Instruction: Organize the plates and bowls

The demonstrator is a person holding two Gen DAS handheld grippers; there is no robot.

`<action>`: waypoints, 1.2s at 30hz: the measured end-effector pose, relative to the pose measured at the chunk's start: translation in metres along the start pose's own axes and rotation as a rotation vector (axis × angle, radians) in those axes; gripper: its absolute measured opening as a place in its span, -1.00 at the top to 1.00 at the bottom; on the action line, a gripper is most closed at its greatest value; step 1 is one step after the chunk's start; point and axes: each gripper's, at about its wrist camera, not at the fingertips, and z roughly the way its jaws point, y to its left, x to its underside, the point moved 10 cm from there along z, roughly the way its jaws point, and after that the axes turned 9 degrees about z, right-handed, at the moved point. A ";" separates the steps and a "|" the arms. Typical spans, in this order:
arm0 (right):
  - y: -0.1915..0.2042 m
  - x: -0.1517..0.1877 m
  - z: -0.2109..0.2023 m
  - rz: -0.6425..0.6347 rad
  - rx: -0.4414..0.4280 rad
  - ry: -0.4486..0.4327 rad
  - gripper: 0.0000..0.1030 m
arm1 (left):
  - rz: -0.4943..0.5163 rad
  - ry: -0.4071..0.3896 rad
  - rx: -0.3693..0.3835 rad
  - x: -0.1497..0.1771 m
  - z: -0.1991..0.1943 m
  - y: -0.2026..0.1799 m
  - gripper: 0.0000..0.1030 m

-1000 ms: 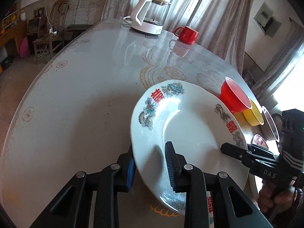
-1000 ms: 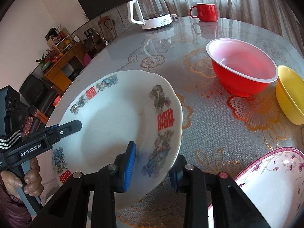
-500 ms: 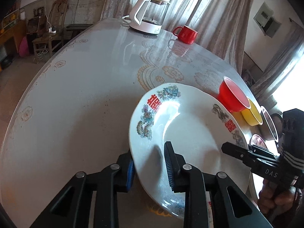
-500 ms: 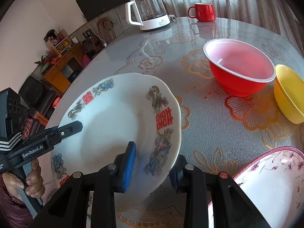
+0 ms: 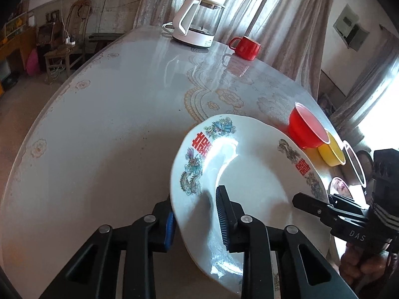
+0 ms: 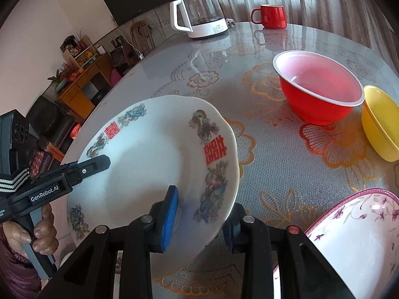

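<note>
Left wrist view: left gripper point(image 5: 197, 220) jaws pinch white plate point(image 5: 251, 189) rim, plate tilted above tabletop point(image 5: 112, 124). Right gripper point(image 6: 199, 214) jaws straddle opposite rim, probably clamped. Risk: uneven pull twists plate loose; red bowl point(image 6: 319, 87) ahead-right of right jaws.

1. Sheer curtains point(image 5: 261, 20) hang behind my round table point(image 5: 99, 124), with bright daylight coming through.
2. A dark television point(image 6: 137, 2) hangs on the pale wall.
3. A wooden cabinet point(image 6: 82, 87) with cluttered shelves stands below it.
4. A wooden chair point(image 5: 67, 49) sits on the bare floor.
</note>
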 end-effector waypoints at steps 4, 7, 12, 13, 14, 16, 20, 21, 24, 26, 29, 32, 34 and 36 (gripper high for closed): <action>0.006 0.007 -0.011 0.026 -0.054 0.005 0.36 | 0.011 -0.026 0.029 0.003 -0.015 -0.009 0.46; 0.011 0.009 -0.015 0.014 -0.071 -0.003 0.37 | 0.038 -0.039 0.021 0.004 -0.023 -0.018 0.49; 0.010 0.013 -0.019 0.026 -0.068 -0.013 0.37 | 0.042 -0.046 0.013 0.010 -0.025 -0.022 0.54; 0.008 0.016 -0.017 0.031 -0.063 -0.002 0.37 | 0.044 -0.051 0.013 0.010 -0.027 -0.024 0.53; 0.006 0.016 -0.016 0.040 -0.071 0.003 0.37 | 0.040 -0.053 0.018 0.011 -0.028 -0.025 0.52; 0.006 0.015 -0.020 0.049 -0.086 -0.009 0.37 | 0.032 -0.051 0.018 0.012 -0.026 -0.024 0.52; 0.008 0.014 -0.014 0.053 -0.081 0.015 0.37 | 0.024 -0.017 -0.046 0.018 -0.017 -0.008 0.50; 0.007 0.016 -0.011 0.055 -0.073 0.023 0.34 | 0.034 -0.026 -0.046 0.018 -0.017 -0.007 0.50; 0.002 0.021 -0.006 0.026 -0.022 0.004 0.35 | 0.034 -0.028 -0.037 0.014 -0.014 -0.003 0.49; 0.001 0.020 -0.005 0.015 -0.009 -0.003 0.33 | 0.016 -0.025 -0.027 0.010 -0.008 0.000 0.48; 0.000 0.018 -0.002 0.002 0.014 -0.013 0.33 | 0.011 -0.018 -0.024 0.008 -0.004 -0.004 0.52; 0.001 0.019 -0.006 -0.005 0.011 -0.018 0.37 | 0.032 -0.039 0.003 0.011 -0.013 -0.012 0.52; 0.005 0.017 -0.015 0.003 -0.022 -0.043 0.37 | 0.042 -0.043 0.014 0.011 -0.018 -0.015 0.52; 0.011 0.013 -0.022 0.011 -0.055 -0.052 0.38 | 0.047 -0.047 0.002 0.012 -0.020 -0.016 0.49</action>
